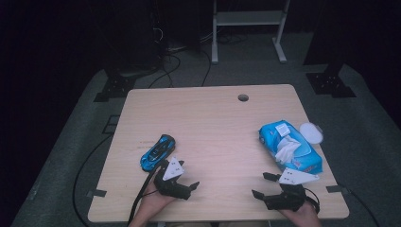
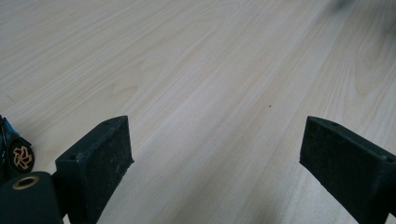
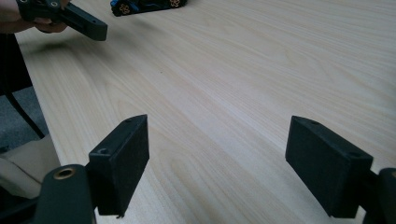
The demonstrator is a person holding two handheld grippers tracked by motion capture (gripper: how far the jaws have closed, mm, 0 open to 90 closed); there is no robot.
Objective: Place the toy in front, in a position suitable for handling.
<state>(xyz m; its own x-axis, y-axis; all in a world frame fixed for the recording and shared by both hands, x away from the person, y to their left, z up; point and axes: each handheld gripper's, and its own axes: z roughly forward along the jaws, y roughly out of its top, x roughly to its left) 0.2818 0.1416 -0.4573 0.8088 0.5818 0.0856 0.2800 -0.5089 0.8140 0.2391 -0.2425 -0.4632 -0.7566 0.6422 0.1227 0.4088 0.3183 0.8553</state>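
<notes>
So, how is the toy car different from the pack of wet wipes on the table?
The toy car is slim, blue and black, and lies near the left gripper; the wipes pack is bigger, light blue and lies near the right gripper. The car looks closed and whole, while a white wipe sticks out of the pack. Both lie slantwise on the wooden table, untouched by the open grippers.

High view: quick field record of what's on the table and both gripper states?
table: light wood table, round hole near the far edge
toy: blue toy car, left side, just beyond the left gripper
wipes: blue wipes pack, right side, a white wipe sticking out
lid: white round lid beside the pack
left gripper: jaws open, nothing between them
right gripper: jaws open, nothing between them
</notes>
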